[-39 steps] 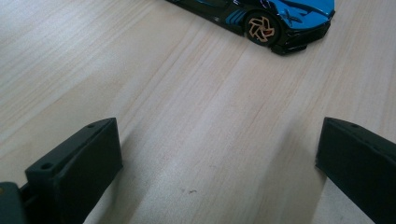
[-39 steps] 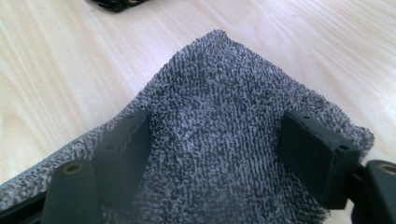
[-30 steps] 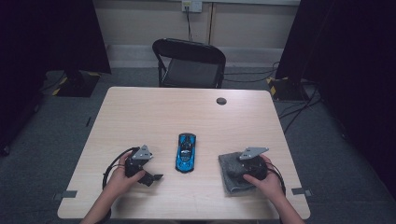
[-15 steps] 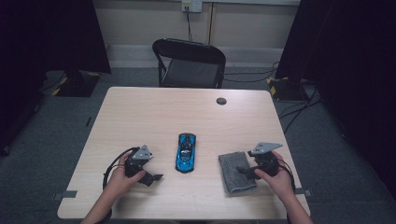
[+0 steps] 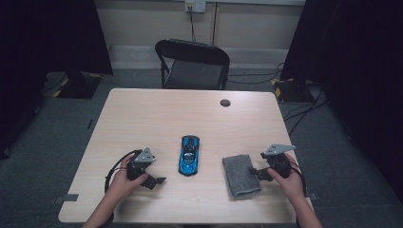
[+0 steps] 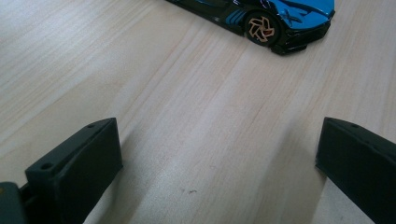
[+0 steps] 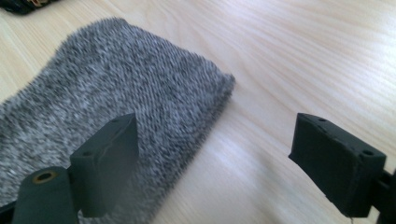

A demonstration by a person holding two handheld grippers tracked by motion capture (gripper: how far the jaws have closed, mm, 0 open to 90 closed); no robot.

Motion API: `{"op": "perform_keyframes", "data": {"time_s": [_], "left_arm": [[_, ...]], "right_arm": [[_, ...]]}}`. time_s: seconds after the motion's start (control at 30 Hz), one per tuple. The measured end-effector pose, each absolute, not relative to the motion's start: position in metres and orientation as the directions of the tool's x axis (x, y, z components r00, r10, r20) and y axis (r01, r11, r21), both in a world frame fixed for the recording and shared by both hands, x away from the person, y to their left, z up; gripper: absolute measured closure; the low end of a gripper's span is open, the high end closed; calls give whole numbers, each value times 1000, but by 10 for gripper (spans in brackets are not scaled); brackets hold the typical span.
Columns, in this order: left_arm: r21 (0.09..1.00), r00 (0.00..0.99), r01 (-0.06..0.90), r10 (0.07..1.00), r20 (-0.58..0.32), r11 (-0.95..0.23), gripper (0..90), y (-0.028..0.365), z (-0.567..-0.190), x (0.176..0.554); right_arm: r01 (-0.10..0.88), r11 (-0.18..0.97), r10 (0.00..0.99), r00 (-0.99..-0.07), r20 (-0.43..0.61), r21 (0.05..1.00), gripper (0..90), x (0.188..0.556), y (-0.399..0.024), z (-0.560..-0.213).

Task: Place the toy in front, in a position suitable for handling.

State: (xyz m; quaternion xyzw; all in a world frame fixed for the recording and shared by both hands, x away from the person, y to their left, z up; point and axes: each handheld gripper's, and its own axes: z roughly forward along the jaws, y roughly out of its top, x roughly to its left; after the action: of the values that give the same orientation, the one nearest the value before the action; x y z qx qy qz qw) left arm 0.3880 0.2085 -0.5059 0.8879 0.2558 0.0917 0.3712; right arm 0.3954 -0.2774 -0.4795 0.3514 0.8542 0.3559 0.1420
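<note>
The left gripper (image 5: pixel 153 180) rests low over the table (image 5: pixel 142 118) near its front left, held in the person's left hand (image 5: pixel 124 183), with its jaws spread wide and nothing between them but bare wood. In the left gripper view those jaws stand far apart at the bottom corners, and the car (image 6: pixel 275 21) sits ahead of them, near the top edge, showing a blue body, black trim and one copper-coloured wheel. The right gripper (image 5: pixel 259 172) lies near the front right of the table in the right hand (image 5: pixel 290 183), its grey plate on top, and its jaws are also wide open and hold nothing. In the right gripper view one jaw hangs over the edge of the cloth (image 7: pixel 107 107), while the other is over bare wood beside it; whether the jaw touches the cloth cannot be told. The cloth is grey, knitted-looking and folded into a thick rectangle, lying flat on the table just left of the right gripper in the high view. The car stands between the two grippers, a little left of the cloth and apart from it, lined up front to back along the table. Farther back on the table top is a small dark round cap (image 5: pixel 225 102). Behind the table stands a black chair (image 5: pixel 192 64), and cables (image 5: pixel 252 78) run across the grey floor (image 5: pixel 66 128) toward the wall.
</note>
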Motion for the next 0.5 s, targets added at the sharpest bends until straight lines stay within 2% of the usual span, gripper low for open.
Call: {"op": "perform_keyframes", "data": {"time_s": [0.3, 0.5], "left_arm": [[706, 852, 387, 523, -27, -593, 0, 208, -506, 388], [707, 851, 388, 524, -28, -592, 0, 207, -506, 389]], "right_arm": [[494, 509, 688, -726, 12, 705, 144, 398, -275, -490], [492, 484, 697, -716, 20, 723, 144, 397, -274, -483]]}}
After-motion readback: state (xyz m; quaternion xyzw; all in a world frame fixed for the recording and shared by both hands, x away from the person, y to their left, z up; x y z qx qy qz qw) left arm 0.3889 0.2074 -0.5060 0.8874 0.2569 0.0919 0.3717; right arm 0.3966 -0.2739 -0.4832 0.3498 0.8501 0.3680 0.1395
